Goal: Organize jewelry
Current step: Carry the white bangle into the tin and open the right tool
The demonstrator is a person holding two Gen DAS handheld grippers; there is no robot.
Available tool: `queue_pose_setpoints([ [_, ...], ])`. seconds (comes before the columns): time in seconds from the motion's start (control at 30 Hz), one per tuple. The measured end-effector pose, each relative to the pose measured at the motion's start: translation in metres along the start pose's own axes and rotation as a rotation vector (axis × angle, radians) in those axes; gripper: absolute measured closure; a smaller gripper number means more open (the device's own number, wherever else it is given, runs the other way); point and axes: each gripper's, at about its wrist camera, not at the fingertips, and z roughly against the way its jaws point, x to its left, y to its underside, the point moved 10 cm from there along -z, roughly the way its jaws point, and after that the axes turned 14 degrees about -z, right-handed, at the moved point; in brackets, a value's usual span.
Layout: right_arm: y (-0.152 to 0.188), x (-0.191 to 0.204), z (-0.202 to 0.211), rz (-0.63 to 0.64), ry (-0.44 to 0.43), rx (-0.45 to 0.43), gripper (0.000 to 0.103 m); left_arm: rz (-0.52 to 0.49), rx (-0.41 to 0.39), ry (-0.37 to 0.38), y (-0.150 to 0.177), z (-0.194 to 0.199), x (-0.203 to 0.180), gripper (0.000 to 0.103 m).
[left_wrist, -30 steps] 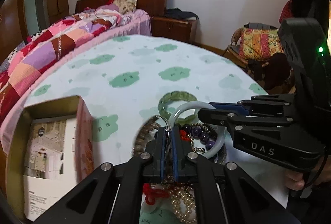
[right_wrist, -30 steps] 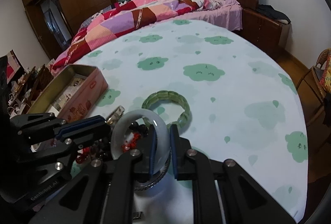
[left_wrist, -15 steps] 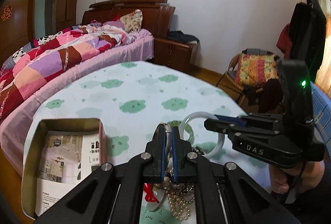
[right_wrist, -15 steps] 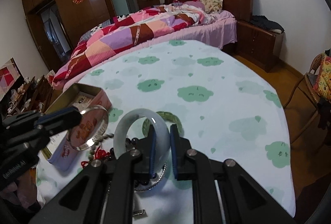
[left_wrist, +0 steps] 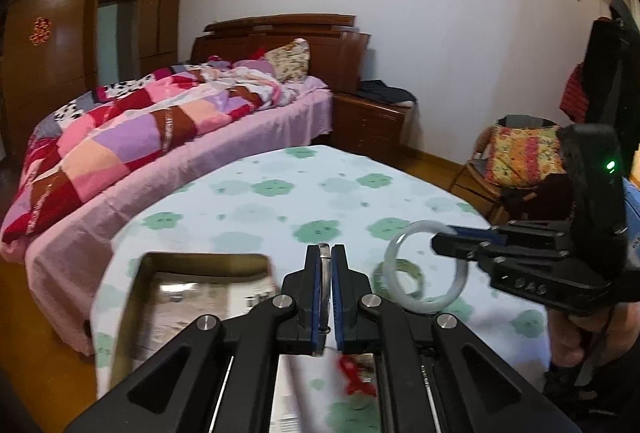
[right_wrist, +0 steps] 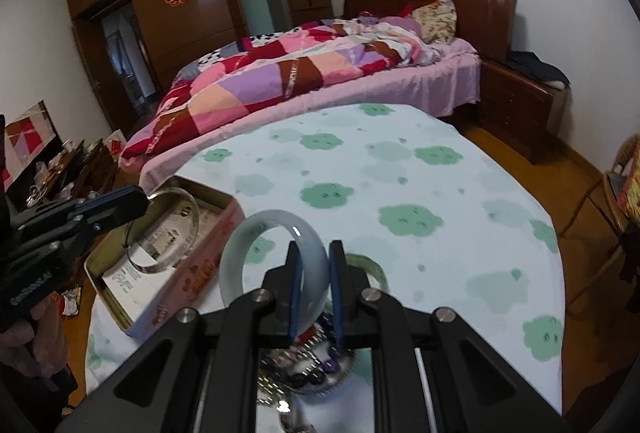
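Right up close, the left hand-held gripper (left_wrist: 326,265) is clamped on a thin silver bangle (right_wrist: 162,229), edge-on between the blue pads in its own view; the right wrist view shows the ring hanging over the open tin box (right_wrist: 224,211). Beside it, the right hand-held gripper (right_wrist: 314,269) is closed on a pale jade bangle (right_wrist: 276,233), pads pinching one side of the band, the rest of the ring standing upright to the left of the fingers. From the left wrist view that same bangle hangs in the air off the right gripper's tip, clear of the cloth!

Beneath the right gripper lies a blurred heap of beads and chains (right_wrist: 304,373), dark purple beads among them, and a red knotted charm (left_wrist: 356,373) shows under the left gripper. Just beyond, a green segmented bracelet (left_wrist: 404,271) lies flat on the table (right_wrist: 400,169), which wears a white cloth with green cloud shapes. The tin box sits at the table's left edge, printed paper lying in its bottom.

Further back, a bed (left_wrist: 160,137) with a pink patchwork quilt, a wooden headboard and a nightstand (left_wrist: 372,121) beside it. At the far right, a chair with a bright patterned cushion (left_wrist: 524,153).
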Motion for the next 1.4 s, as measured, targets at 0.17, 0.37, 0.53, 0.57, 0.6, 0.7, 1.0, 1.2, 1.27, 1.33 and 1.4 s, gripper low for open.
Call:
queue_pose_setpoints([
  [0.17, -0.008, 0.029, -0.014, 0.052, -0.036, 0.03, 0.088, 0.014, 0.017, -0.076, 0.008, 0.0, 0.036, 0.1],
  [0.37, -0.013, 0.058, -0.035, 0.096, -0.068, 0.068, 0.088, 0.034, 0.033, -0.14, 0.018, -0.002, 0.075, 0.103],
  [0.53, -0.015, 0.079, -0.057, 0.119, -0.084, 0.101, 0.088, 0.045, 0.058, -0.156, 0.027, -0.011, 0.096, 0.103],
  [0.57, -0.015, 0.082, -0.059, 0.122, -0.087, 0.104, 0.088, 0.05, 0.065, -0.155, 0.03, -0.013, 0.098, 0.103],
  [0.6, -0.015, 0.085, -0.062, 0.127, -0.086, 0.107, 0.088, 0.053, 0.067, -0.154, 0.031, -0.013, 0.099, 0.103],
  [0.7, -0.013, 0.094, -0.071, 0.138, -0.089, 0.124, 0.088, 0.068, 0.068, -0.175, 0.037, -0.014, 0.105, 0.103],
  [1.0, 0.004, 0.122, -0.103, 0.191, -0.1, 0.203, 0.088, 0.136, 0.089, -0.255, 0.052, -0.01, 0.127, 0.05],
  [1.2, 0.018, 0.15, -0.12, 0.229, -0.117, 0.253, 0.088, 0.149, 0.032, -0.314, 0.049, 0.01, 0.142, 0.023],
  [1.27, 0.021, 0.156, -0.13, 0.243, -0.104, 0.261, 0.088, 0.156, 0.035, -0.337, 0.052, 0.012, 0.147, 0.023],
  [1.33, 0.024, 0.159, -0.137, 0.248, -0.097, 0.271, 0.087, 0.164, 0.041, -0.343, 0.056, 0.013, 0.15, 0.023],
  [1.4, 0.028, 0.161, -0.144, 0.249, -0.092, 0.283, 0.087, 0.168, 0.049, -0.358, 0.06, 0.013, 0.154, 0.023],
])
